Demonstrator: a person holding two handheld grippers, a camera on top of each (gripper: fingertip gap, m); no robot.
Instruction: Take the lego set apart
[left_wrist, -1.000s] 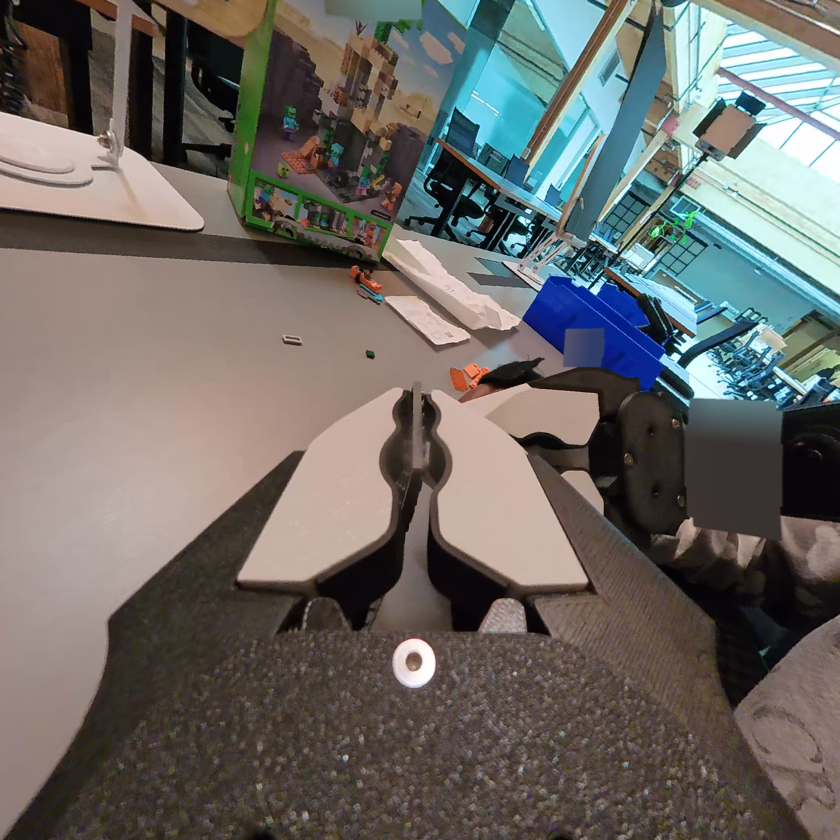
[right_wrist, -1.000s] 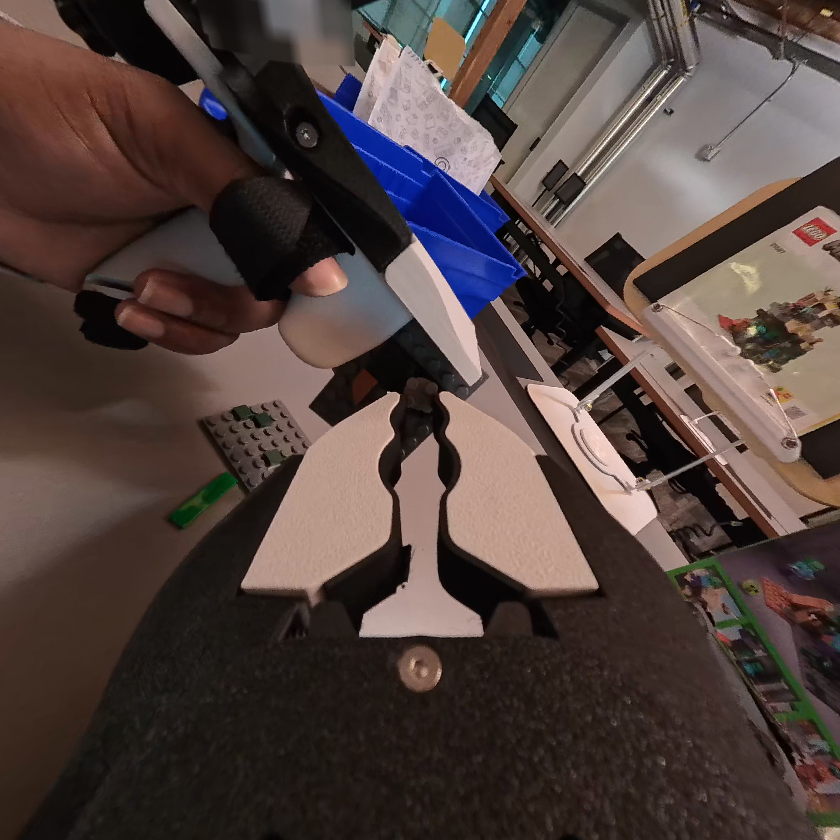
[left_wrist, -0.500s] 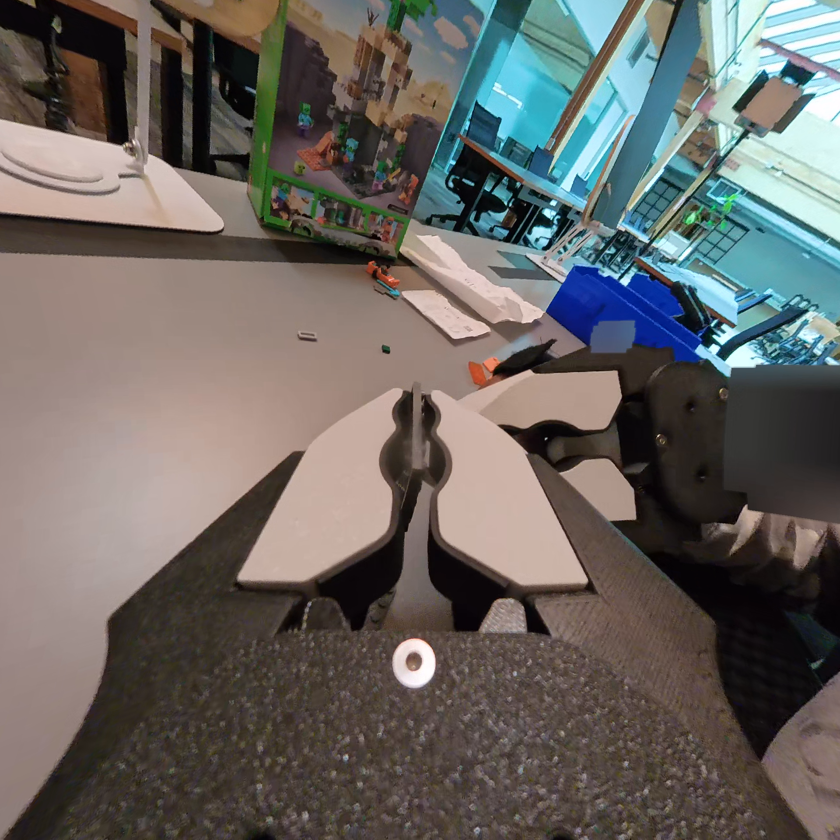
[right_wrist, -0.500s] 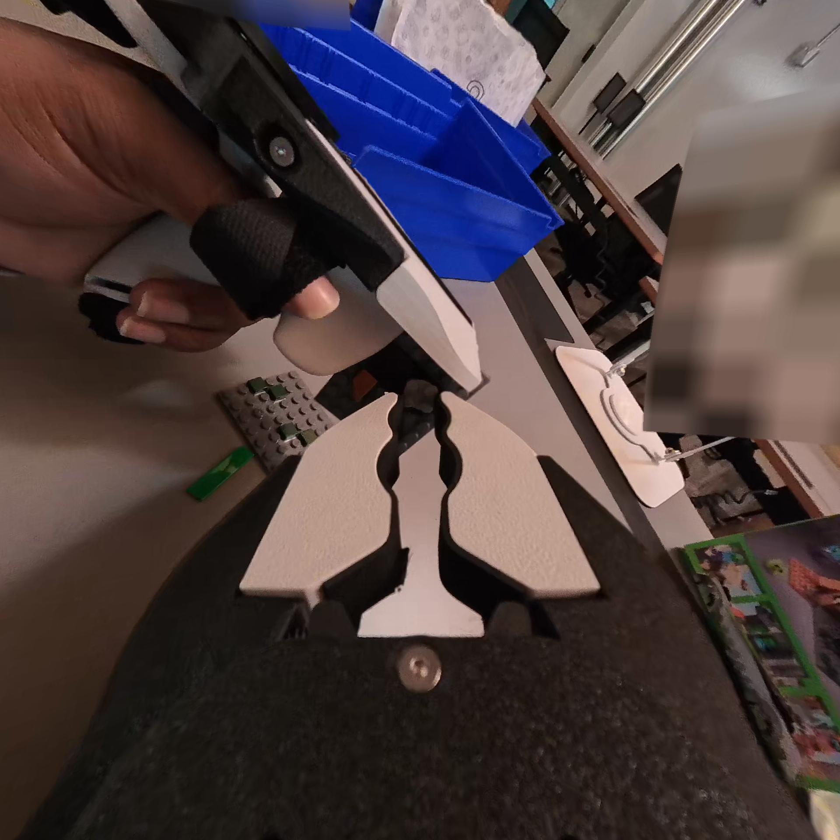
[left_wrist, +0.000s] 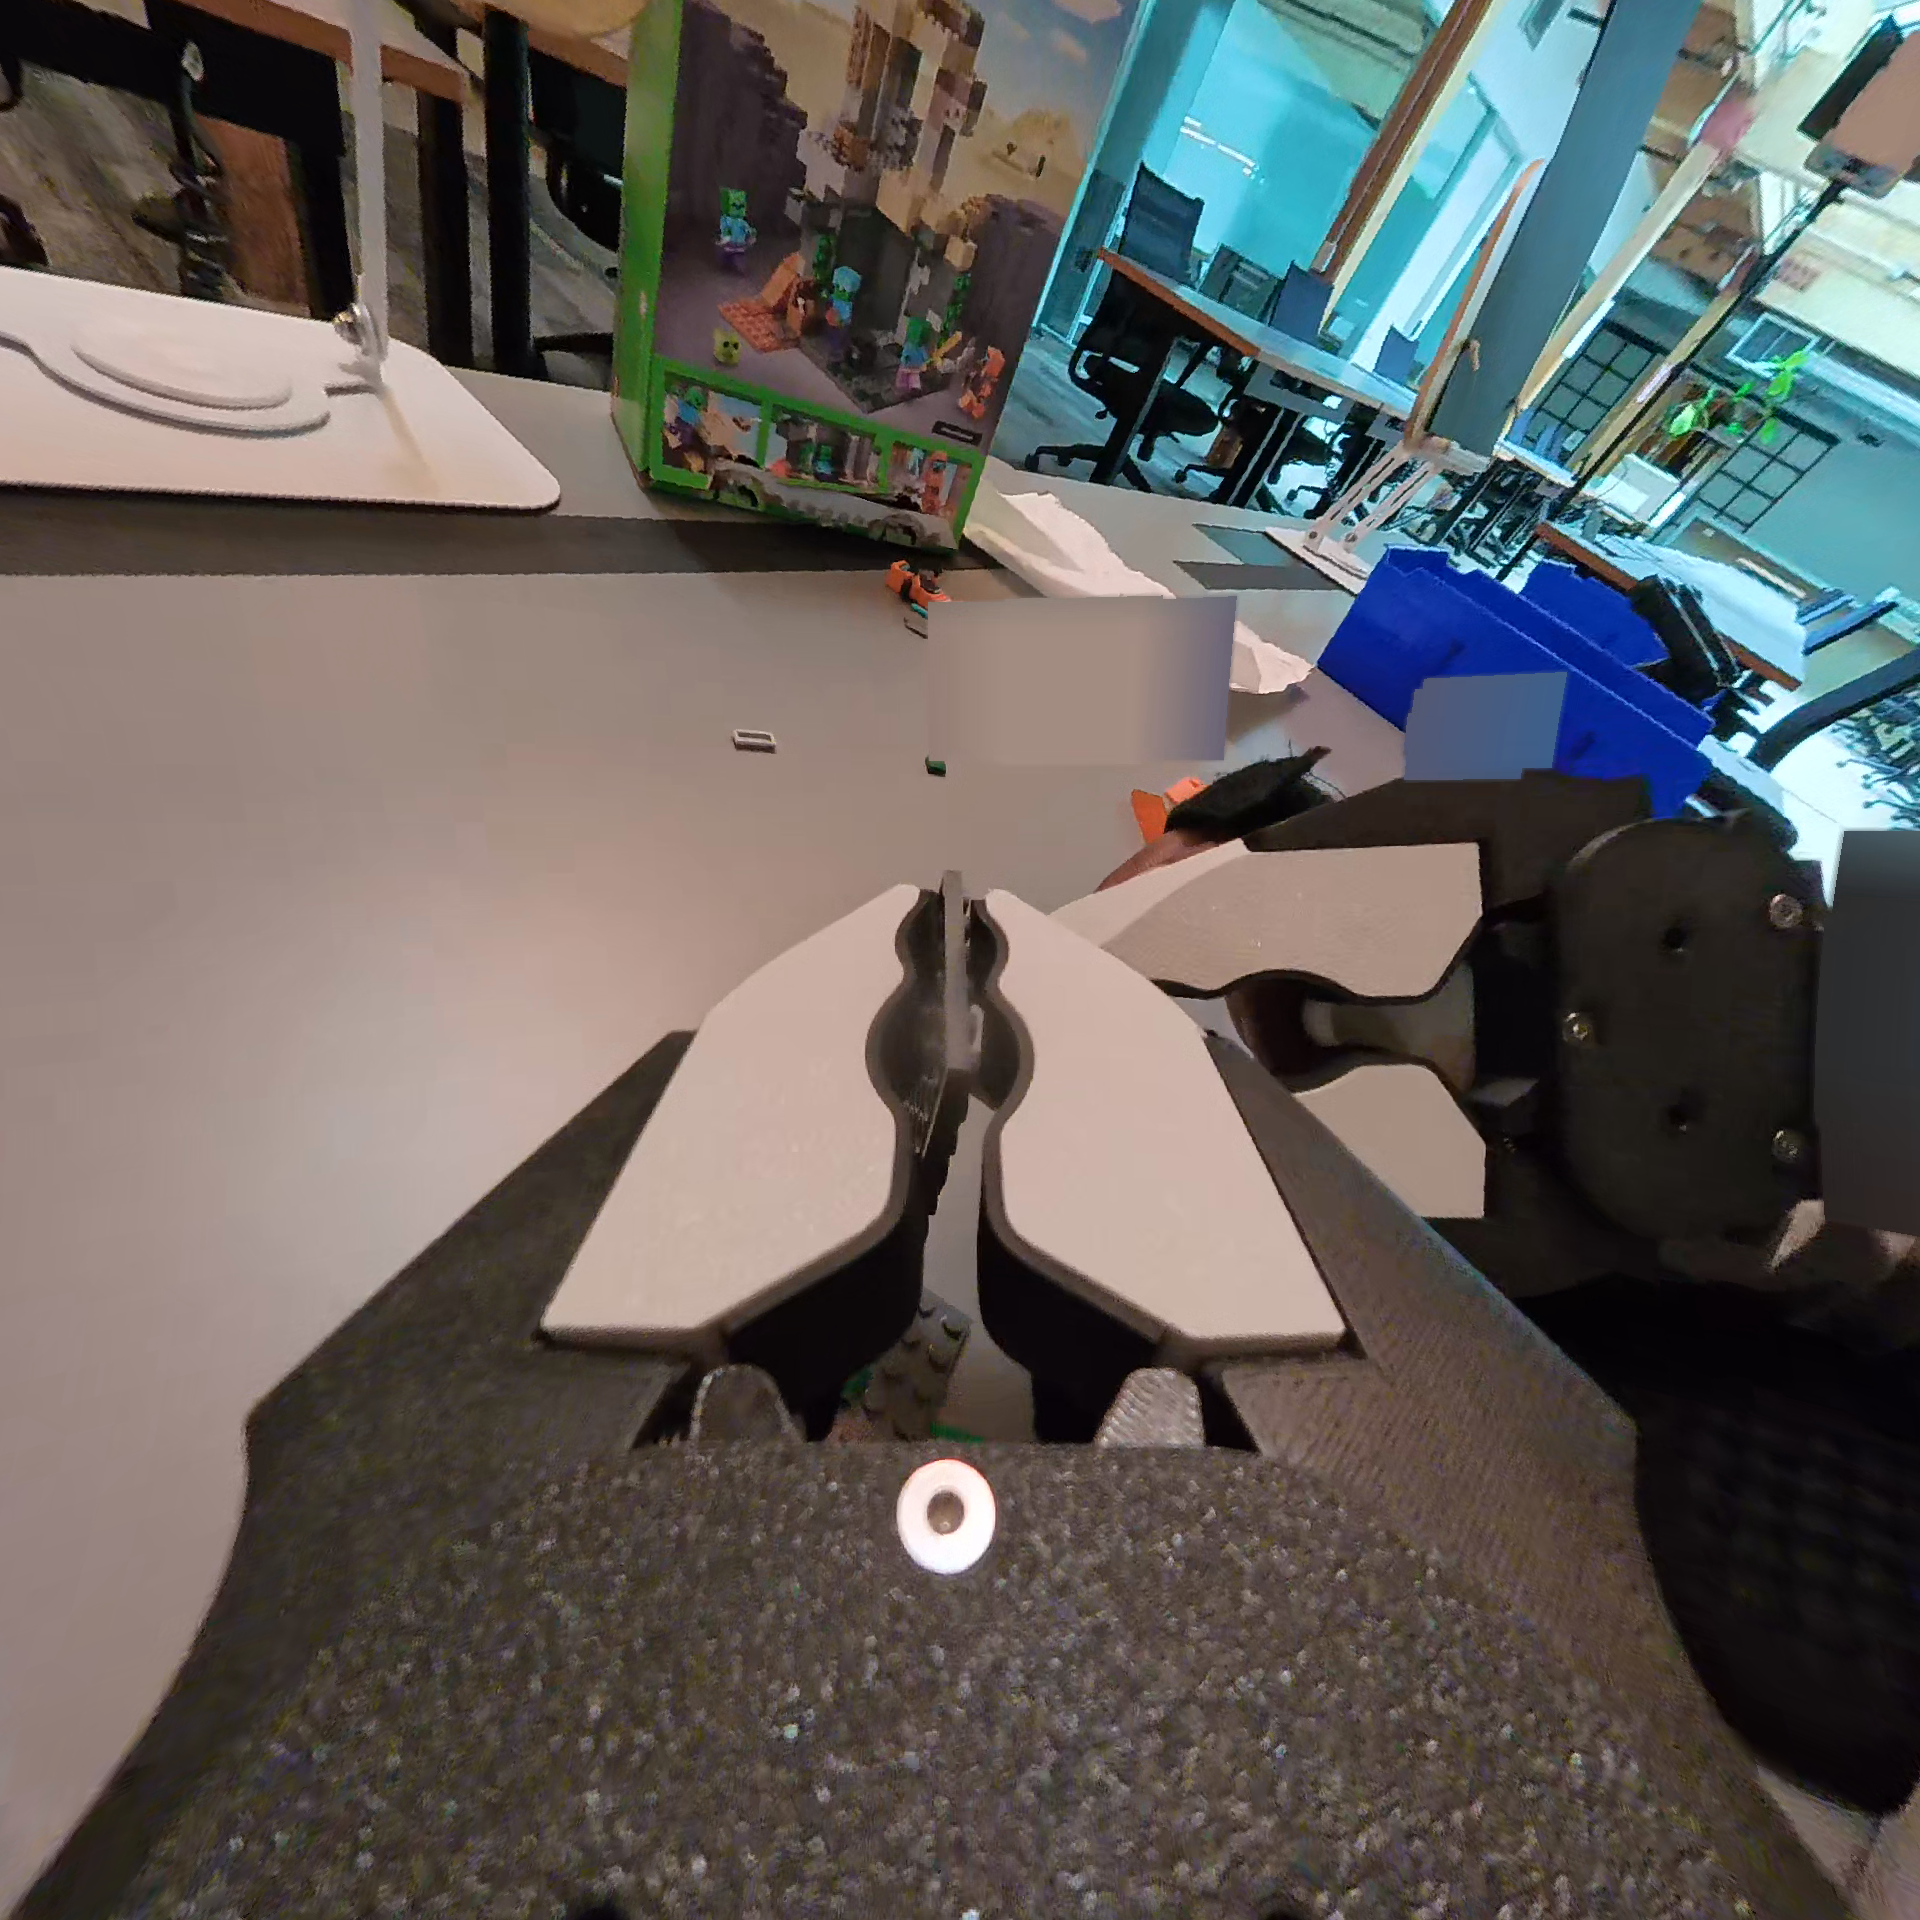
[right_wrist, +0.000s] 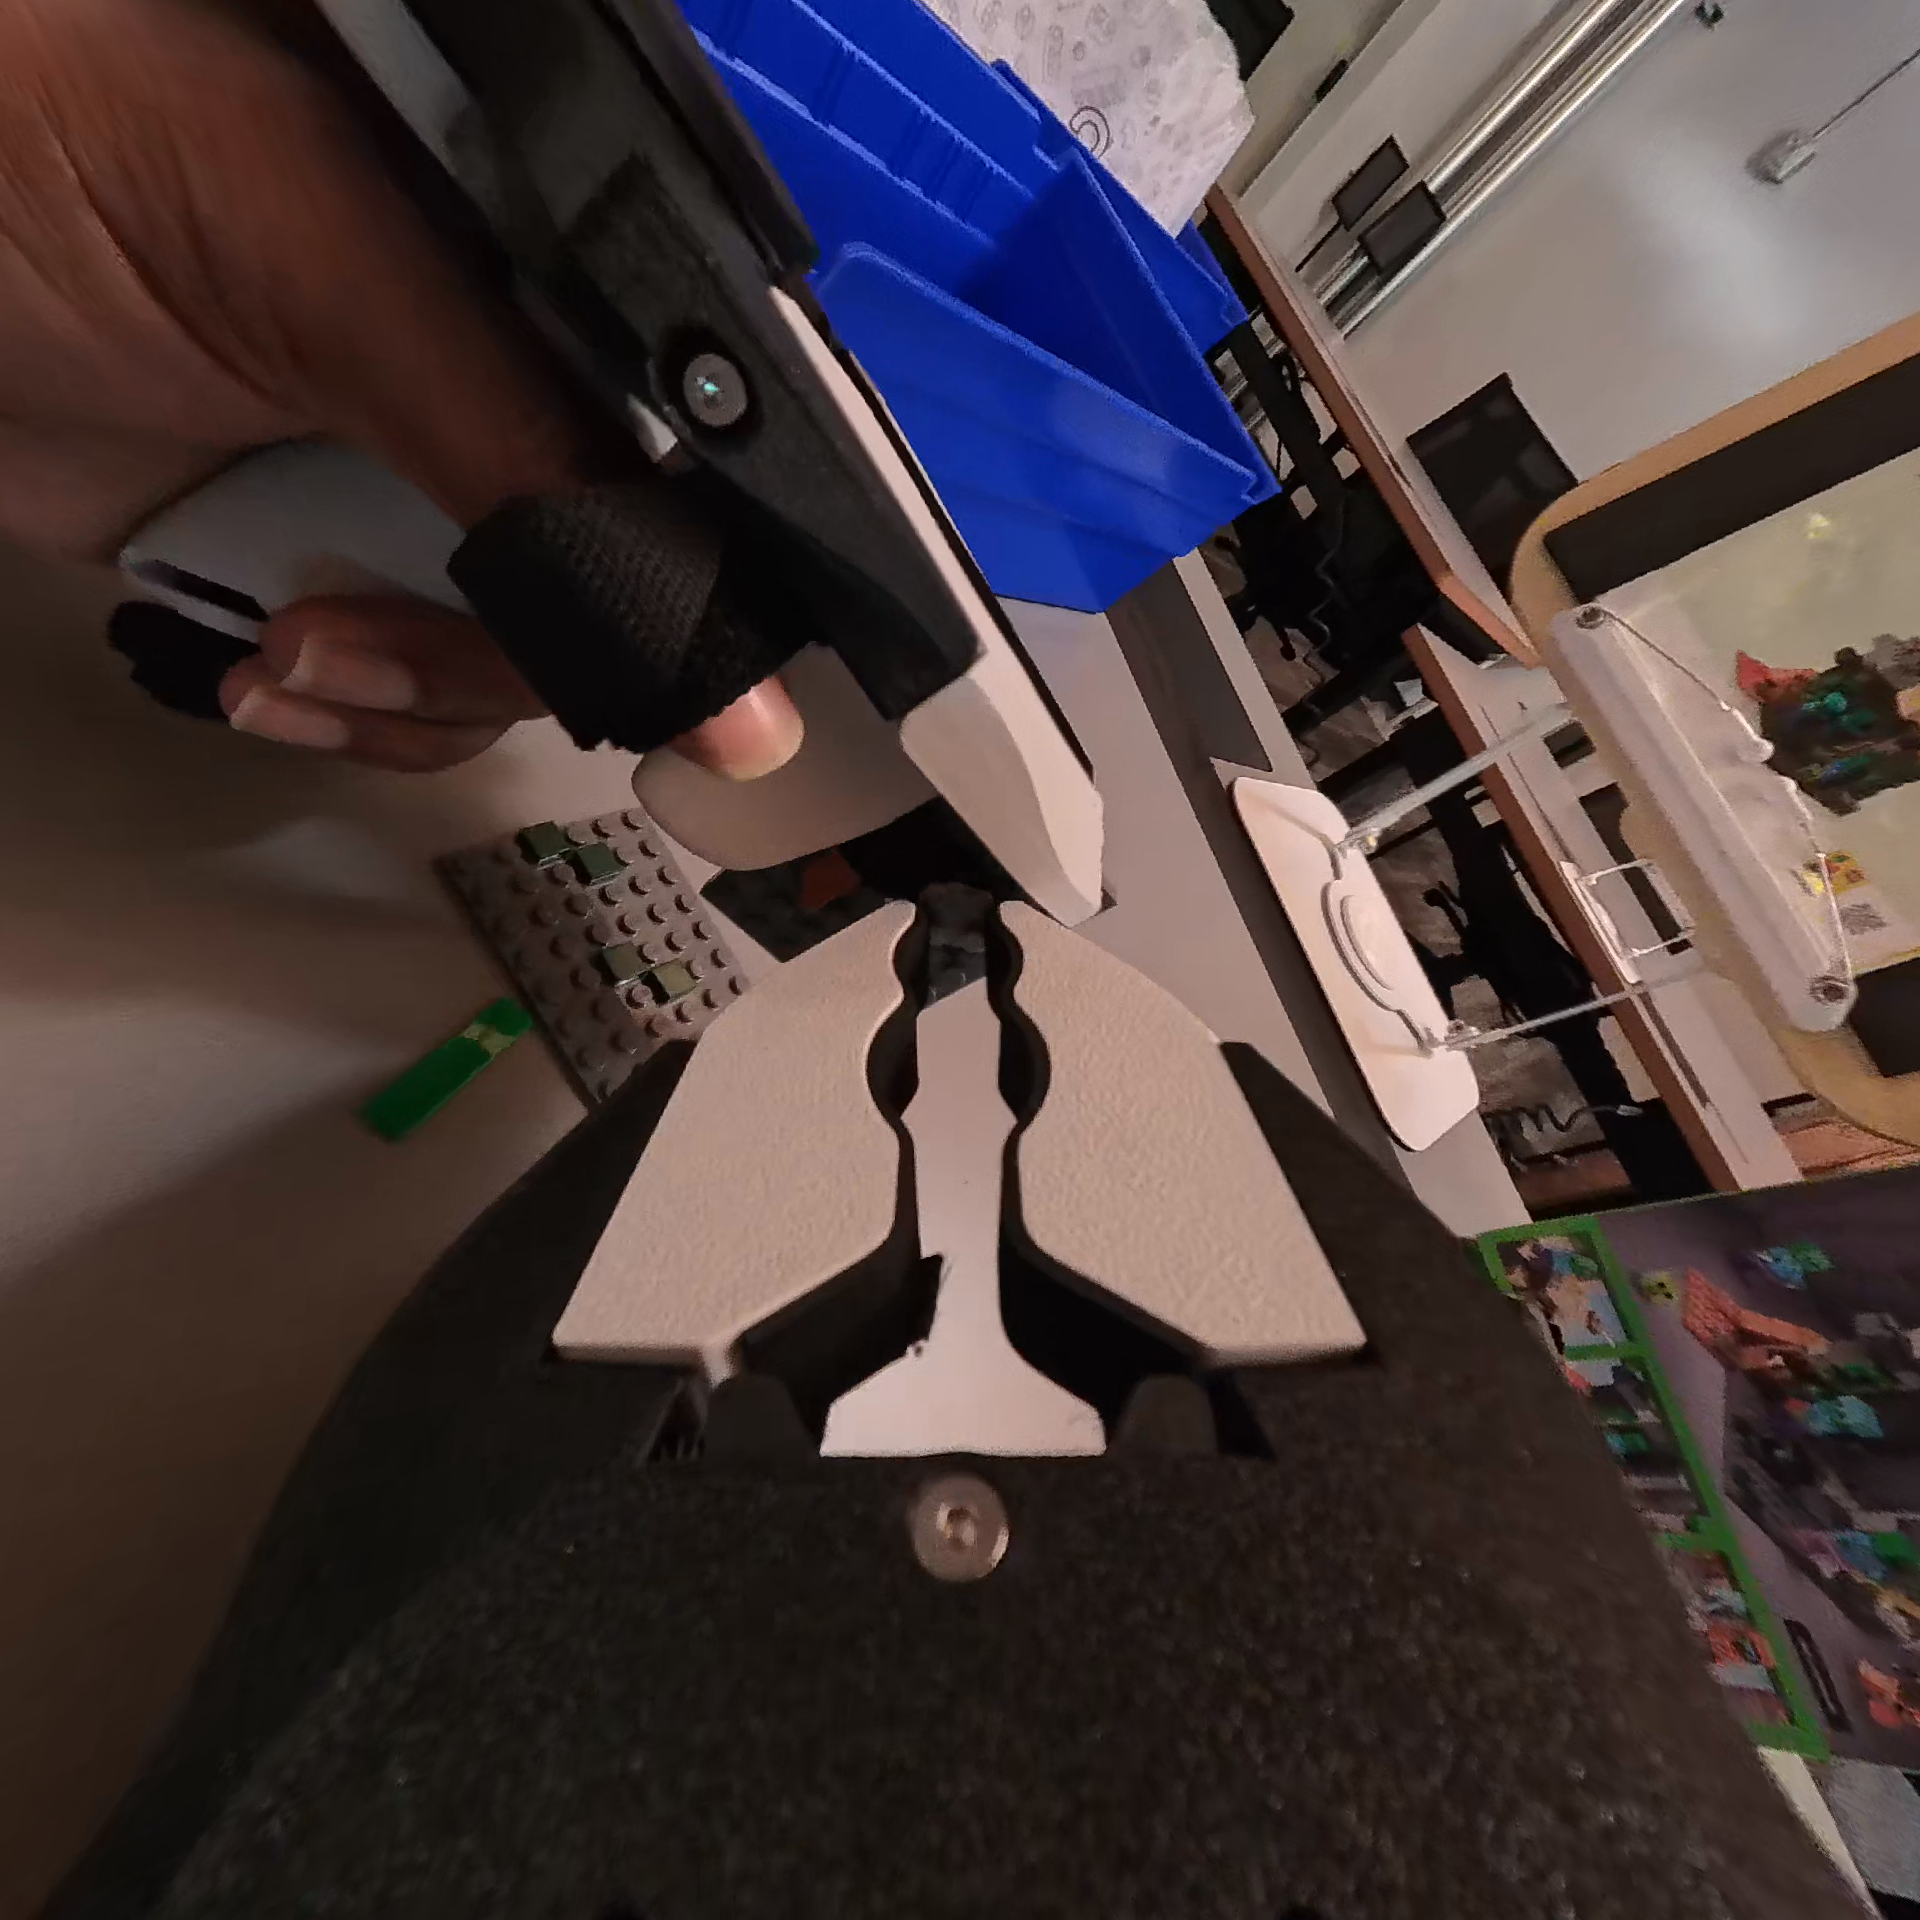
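Note:
In the left wrist view my left gripper (left_wrist: 951, 902) is shut on a thin dark grey lego plate (left_wrist: 948, 1023) held edge-on above the grey table (left_wrist: 364, 831). My right gripper's fingers (left_wrist: 1299, 914) reach in from the right, close beside it. In the right wrist view my right gripper (right_wrist: 956, 920) is shut on a small dark lego piece (right_wrist: 954, 940) right under the left gripper's white finger (right_wrist: 997, 790), which a hand (right_wrist: 208, 343) holds. What joins the piece to the plate is hidden.
A grey studded plate (right_wrist: 613, 945) with small green tiles and a green tile (right_wrist: 447, 1070) lie on the table. The lego box (left_wrist: 821, 260), blue bins (left_wrist: 1507, 665), white stand base (left_wrist: 208, 395), paper (left_wrist: 1049, 540) and loose small pieces (left_wrist: 753, 739) lie farther off. Left and right tips are no more than a few centimetres apart.
Both grippers stay shut and close together. Both have turned and shifted a little; the right view has rolled and drawn closer to the left gripper.

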